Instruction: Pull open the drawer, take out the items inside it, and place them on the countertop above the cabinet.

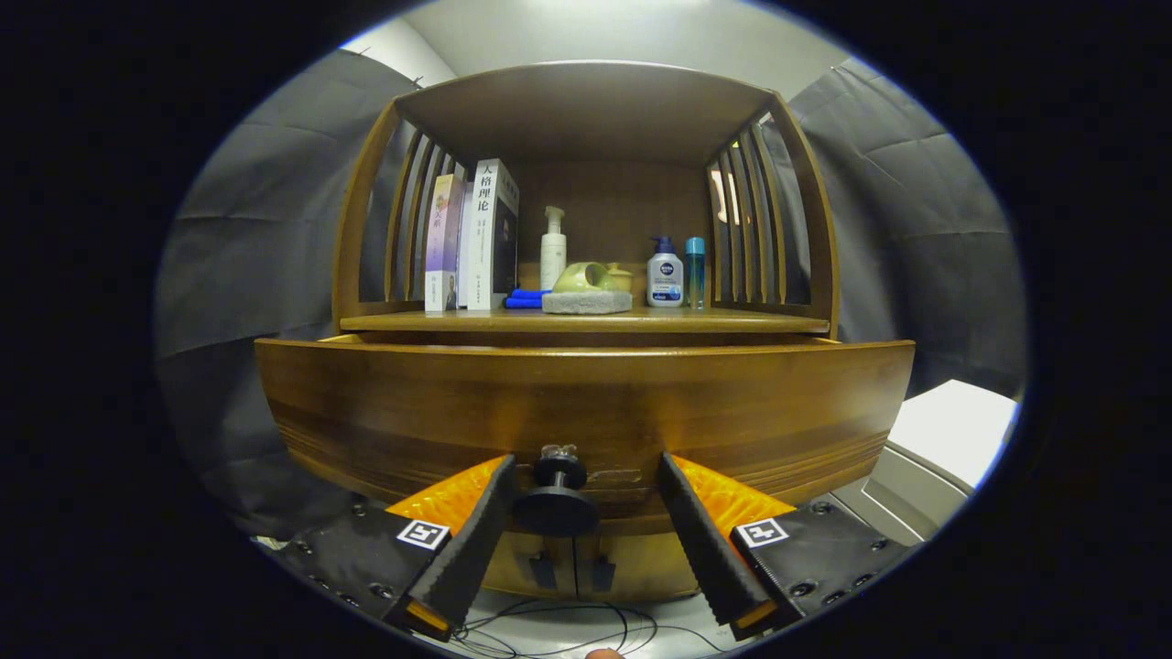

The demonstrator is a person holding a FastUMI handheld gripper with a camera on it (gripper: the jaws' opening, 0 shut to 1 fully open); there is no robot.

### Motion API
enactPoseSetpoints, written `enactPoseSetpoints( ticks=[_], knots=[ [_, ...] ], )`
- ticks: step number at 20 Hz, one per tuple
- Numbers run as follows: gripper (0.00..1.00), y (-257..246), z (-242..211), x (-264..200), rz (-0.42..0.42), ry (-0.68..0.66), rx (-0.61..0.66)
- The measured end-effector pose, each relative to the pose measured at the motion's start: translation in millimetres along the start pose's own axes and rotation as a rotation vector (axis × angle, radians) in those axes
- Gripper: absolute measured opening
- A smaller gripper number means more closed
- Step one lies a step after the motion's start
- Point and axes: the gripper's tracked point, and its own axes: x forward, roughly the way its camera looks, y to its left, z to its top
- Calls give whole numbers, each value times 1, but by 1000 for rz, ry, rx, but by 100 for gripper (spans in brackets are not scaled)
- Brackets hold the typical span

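The two-finger gripper (pixel 586 499) with black ribbed pads stands apart, its left finger just beside the round black drawer knob (pixel 558 499) between them, the right finger clear of it. The curved brown wooden drawer front (pixel 366 412) spreads wide beyond the fingers, its inside hidden. On the countertop (pixel 751 320) above sit books (pixel 476 238), bottles (pixel 665 273) and a green teapot (pixel 588 277).

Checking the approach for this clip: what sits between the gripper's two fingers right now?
In the gripper view, the drawer's black knob sits between the open gripper's fingers, nearer one finger, neither touching it. Behind it is the wooden drawer front.
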Motion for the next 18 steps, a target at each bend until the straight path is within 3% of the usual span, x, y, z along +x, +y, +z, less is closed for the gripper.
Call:
enactPoseSetpoints(
  ticks=[18],
  knots=[
    [98, 3, 11, 78, -15, -11, -6]
  ],
)
